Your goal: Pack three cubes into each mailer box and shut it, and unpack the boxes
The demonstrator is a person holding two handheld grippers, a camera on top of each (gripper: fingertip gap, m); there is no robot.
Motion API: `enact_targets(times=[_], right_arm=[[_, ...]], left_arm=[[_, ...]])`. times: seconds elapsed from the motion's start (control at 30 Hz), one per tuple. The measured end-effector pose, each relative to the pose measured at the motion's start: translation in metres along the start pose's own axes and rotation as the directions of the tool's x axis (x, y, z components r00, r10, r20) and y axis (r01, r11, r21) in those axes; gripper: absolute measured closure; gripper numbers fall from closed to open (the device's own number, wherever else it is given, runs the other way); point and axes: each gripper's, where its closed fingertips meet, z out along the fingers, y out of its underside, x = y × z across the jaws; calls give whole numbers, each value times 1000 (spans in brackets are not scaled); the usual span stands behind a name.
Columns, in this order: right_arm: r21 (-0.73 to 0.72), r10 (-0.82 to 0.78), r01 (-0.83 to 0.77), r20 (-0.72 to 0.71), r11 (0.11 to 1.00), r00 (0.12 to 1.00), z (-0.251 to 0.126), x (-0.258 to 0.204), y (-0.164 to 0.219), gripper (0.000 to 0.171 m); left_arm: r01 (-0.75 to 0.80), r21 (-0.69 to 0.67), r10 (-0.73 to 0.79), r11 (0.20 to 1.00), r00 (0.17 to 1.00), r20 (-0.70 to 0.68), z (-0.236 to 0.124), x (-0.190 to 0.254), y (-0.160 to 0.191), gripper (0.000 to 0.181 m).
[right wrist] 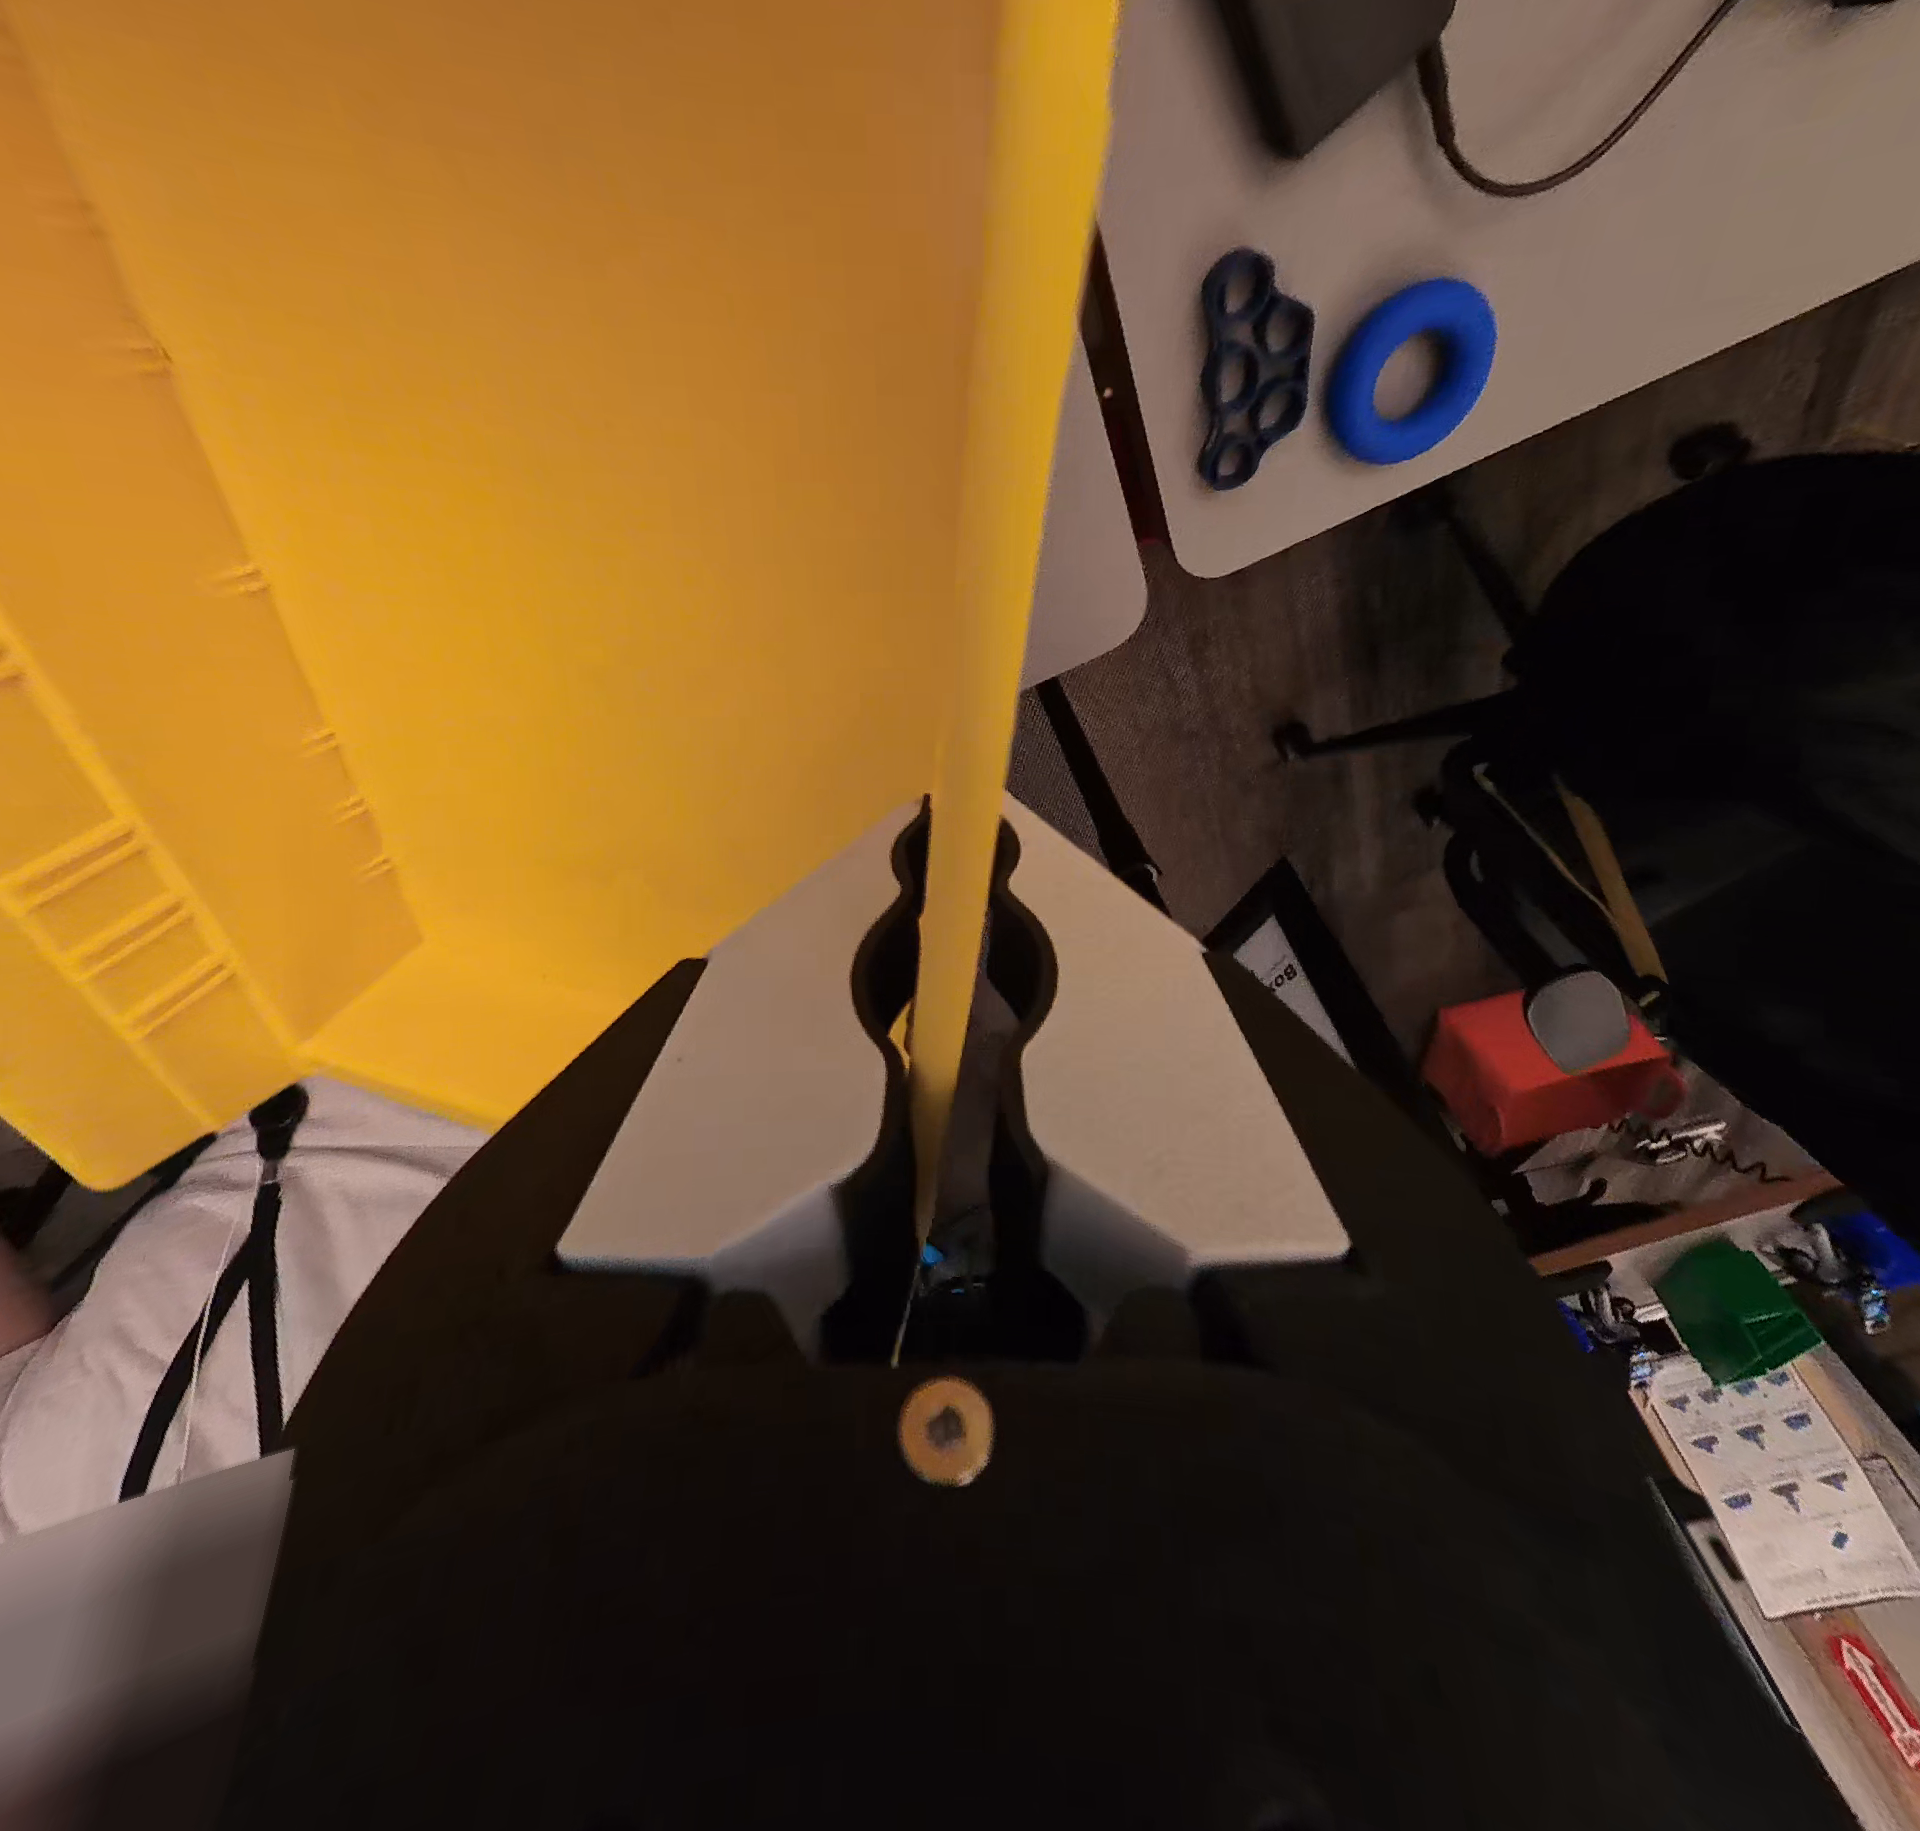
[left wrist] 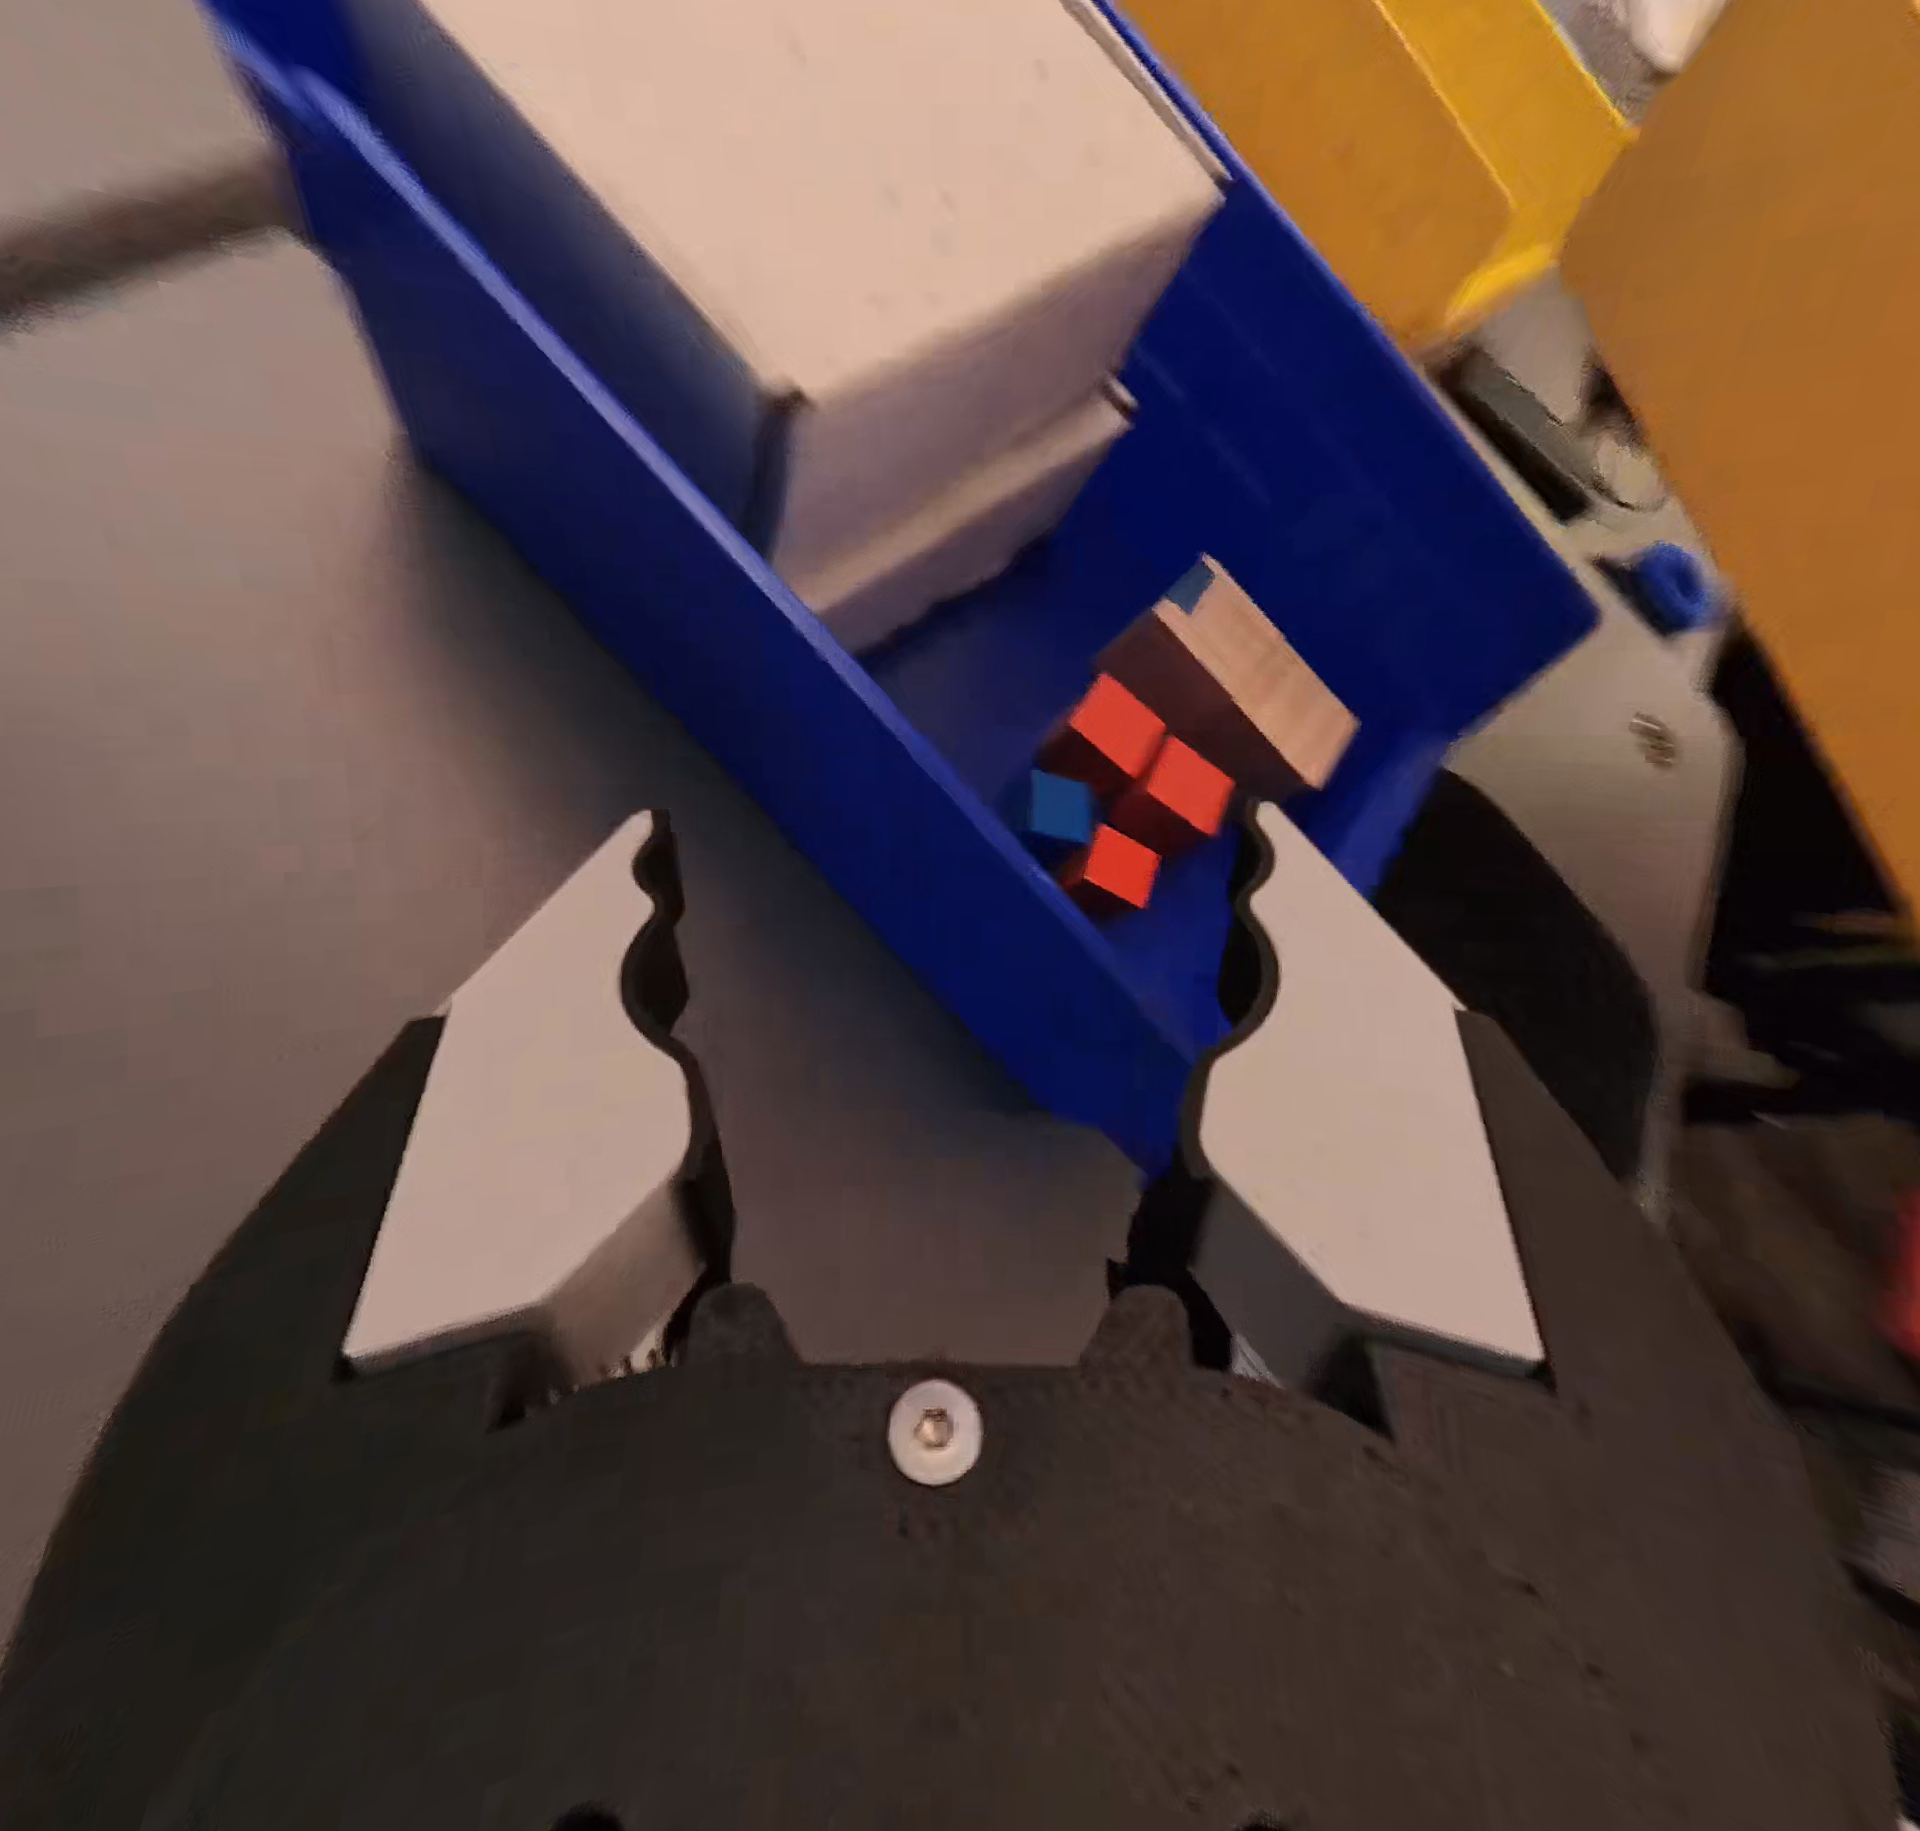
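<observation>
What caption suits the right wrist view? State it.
Right hand-held gripper clamps the thin wall of a yellow plastic bin.

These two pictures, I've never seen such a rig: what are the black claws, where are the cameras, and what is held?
A person holds two handheld grippers, each with a camera looking along its fingers. In the left wrist view, the left gripper is open and empty, hanging over a blue bin on a grey table. The bin holds white mailer boxes, red cubes, a blue cube and a wooden block. In the right wrist view, the right gripper is shut on the wall of a yellow bin.
</observation>
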Motion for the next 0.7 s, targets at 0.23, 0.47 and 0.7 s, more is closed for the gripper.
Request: enact_targets(times=[0.23, 0.47, 0.7], right_arm=[[-39, 0, -1, -21, 999, 1000, 34, 9, -5, 165], [9, -77, 77, 33, 997, 996, 59, -19, -37, 165], [147, -181, 151, 224, 978, 958, 83, -93, -93, 165]], left_arm=[[12, -150, -40, 989, 982, -182, 12, 12, 21, 131], [-101, -253, 79, 962, 992, -96, -23, -22, 27, 160], [30, -332, -25, 943, 999, 19, -99, -98, 45, 170]])
